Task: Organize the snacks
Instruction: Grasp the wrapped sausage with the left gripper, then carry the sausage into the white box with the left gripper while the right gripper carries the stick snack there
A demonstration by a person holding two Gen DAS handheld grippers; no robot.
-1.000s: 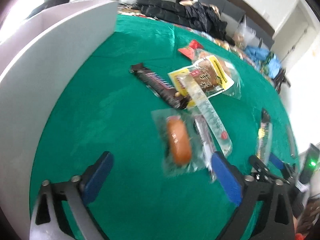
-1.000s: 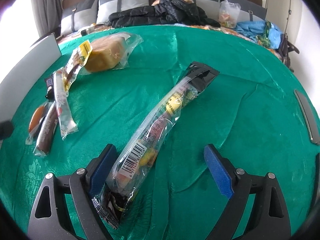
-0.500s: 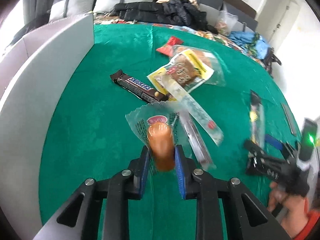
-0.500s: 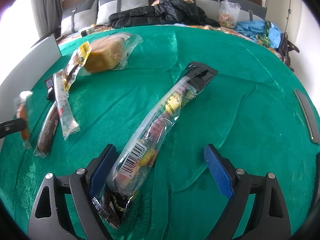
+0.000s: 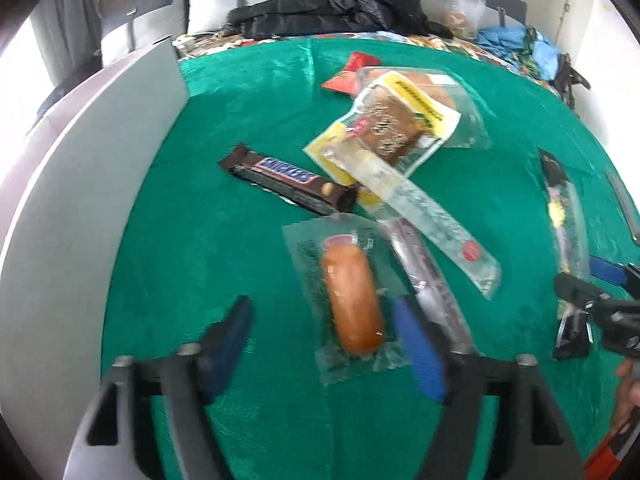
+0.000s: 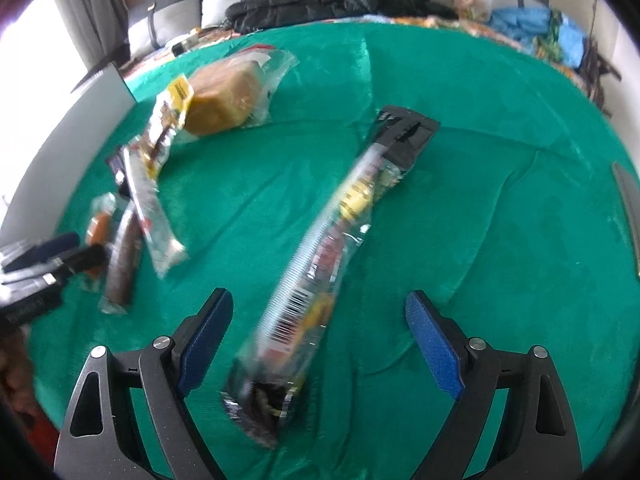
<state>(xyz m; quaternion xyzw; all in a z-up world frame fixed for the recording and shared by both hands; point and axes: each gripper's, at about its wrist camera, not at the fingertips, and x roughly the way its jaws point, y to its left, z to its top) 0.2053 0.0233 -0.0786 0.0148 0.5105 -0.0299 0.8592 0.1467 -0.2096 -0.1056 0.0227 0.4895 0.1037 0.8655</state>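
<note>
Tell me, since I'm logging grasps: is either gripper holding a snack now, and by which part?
Nothing is held. The left gripper stands open around the sausage pack; the right gripper is open over the long candy pack.

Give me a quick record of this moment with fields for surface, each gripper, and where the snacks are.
surface: green cloth
left gripper: open, sausage pack lying between its fingers on the cloth
right gripper: open, astride the long candy tube, not gripping it
Snickers bar: flat, beyond the sausage pack
bread packs: piled at the far middle
clear stick pack: lies across the yellow bread pack's edge
grey panel: stands along the left edge
</note>
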